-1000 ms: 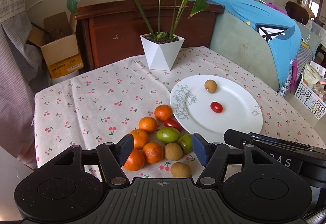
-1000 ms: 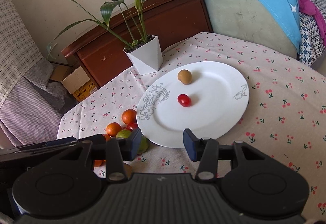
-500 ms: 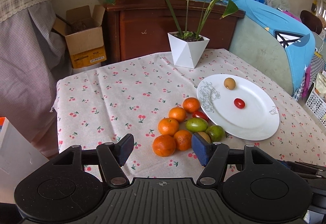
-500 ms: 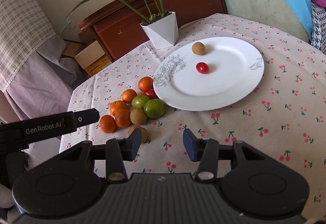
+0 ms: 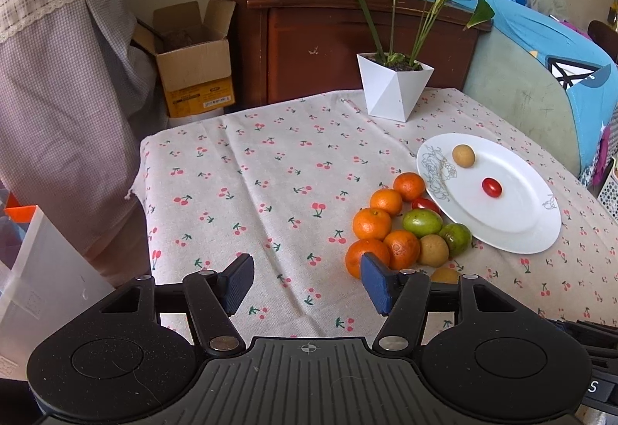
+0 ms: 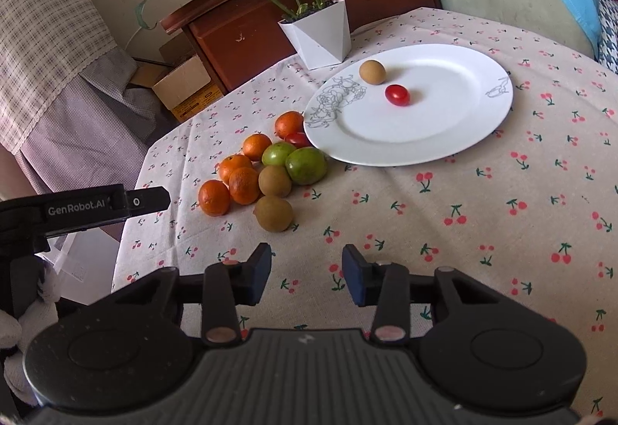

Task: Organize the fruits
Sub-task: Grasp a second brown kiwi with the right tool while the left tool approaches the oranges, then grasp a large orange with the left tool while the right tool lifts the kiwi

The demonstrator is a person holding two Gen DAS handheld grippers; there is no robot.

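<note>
Both the left gripper (image 5: pixel 307 284) and right gripper (image 6: pixel 306 274) hover empty, jaws closing, near the fruit pile (image 6: pixel 262 170) beside the plate (image 6: pixel 455 139).

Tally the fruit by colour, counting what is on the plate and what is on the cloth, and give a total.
Orange: 5, all on the cloth
Green: 2, on the cloth
Brown: 3, one on the plate, two on the cloth
Red: 2, one on the plate, one against its rim
Total: 12
</note>
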